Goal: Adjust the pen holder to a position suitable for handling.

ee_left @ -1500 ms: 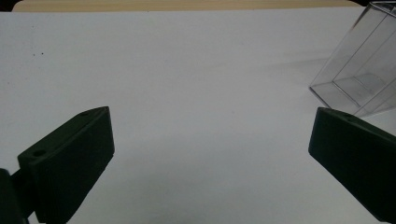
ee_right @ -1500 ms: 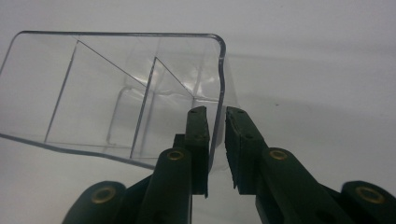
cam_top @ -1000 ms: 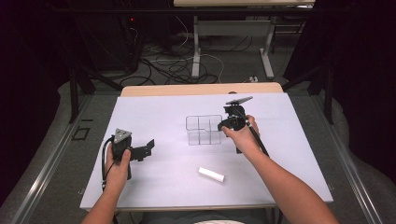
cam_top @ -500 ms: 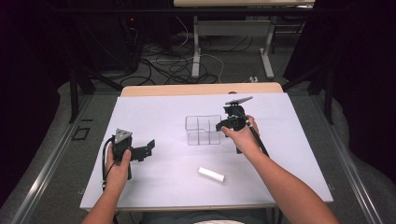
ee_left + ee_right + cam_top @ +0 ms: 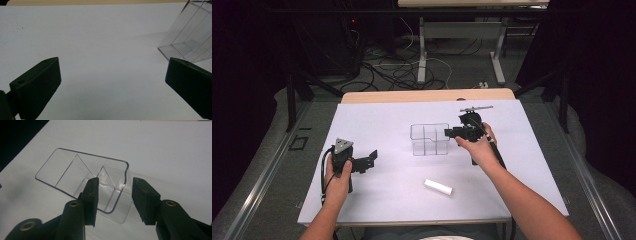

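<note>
Clear divided tray (image 5: 430, 139) on the white table (image 5: 387, 120), its near end wall between the jaws of the right gripper (image 5: 115, 185): one jaw inside the end compartment, the other outside, both parted from the plastic, nothing clamped. Jaws just been opening, wall loose between them. Left gripper (image 5: 112, 75) well off to the tray's far side, jaws spread wide over bare table, holding nothing. White cylinder (image 5: 438, 186) lying nearer the person, between the two grippers, untouched.

Step in hand, by judgement: letting go of the tray after setting it in place. Next: lift the right gripper clear without dragging the wall, then probably reach for the cylinder.

Against the earlier frames: tray and both hands in much the same spots.
</note>
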The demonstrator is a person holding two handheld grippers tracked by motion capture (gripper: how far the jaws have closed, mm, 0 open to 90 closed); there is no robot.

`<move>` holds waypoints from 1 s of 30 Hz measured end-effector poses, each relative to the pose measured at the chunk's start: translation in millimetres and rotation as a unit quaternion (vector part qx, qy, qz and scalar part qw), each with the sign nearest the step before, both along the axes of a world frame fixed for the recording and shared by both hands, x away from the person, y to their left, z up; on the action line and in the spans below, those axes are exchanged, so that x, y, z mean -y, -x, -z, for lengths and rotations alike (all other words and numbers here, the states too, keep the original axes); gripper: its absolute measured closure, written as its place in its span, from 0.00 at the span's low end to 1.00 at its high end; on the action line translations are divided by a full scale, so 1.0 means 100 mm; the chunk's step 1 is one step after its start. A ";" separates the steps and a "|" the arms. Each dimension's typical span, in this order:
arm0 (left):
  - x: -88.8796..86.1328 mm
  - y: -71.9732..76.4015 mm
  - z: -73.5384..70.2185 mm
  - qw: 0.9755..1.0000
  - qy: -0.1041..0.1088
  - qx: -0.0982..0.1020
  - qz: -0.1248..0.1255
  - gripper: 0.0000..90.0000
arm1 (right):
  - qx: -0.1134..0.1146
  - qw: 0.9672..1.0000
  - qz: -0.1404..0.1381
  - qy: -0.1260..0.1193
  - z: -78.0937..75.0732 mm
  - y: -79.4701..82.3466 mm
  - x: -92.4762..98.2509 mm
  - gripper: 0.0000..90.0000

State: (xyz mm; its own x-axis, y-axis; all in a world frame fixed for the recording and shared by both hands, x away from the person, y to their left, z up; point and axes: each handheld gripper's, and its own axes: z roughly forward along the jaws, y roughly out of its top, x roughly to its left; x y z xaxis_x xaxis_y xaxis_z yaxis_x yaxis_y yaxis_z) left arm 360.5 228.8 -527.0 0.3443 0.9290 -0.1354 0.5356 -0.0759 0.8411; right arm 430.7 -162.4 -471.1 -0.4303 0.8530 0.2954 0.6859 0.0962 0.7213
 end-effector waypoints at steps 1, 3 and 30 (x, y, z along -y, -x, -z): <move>0.00 0.00 0.00 1.000 -0.001 0.000 0.000 0.00 | 0.012 1.000 -0.005 -0.001 0.00 0.02 0.02 0.60; 0.00 0.00 0.00 1.000 -0.002 0.001 0.001 0.00 | 0.035 0.999 -0.019 -0.007 -0.01 0.06 0.05 0.57; -0.02 0.01 -0.03 1.000 0.004 0.001 -0.011 0.00 | 0.131 0.991 0.019 0.023 0.08 0.64 0.94 0.17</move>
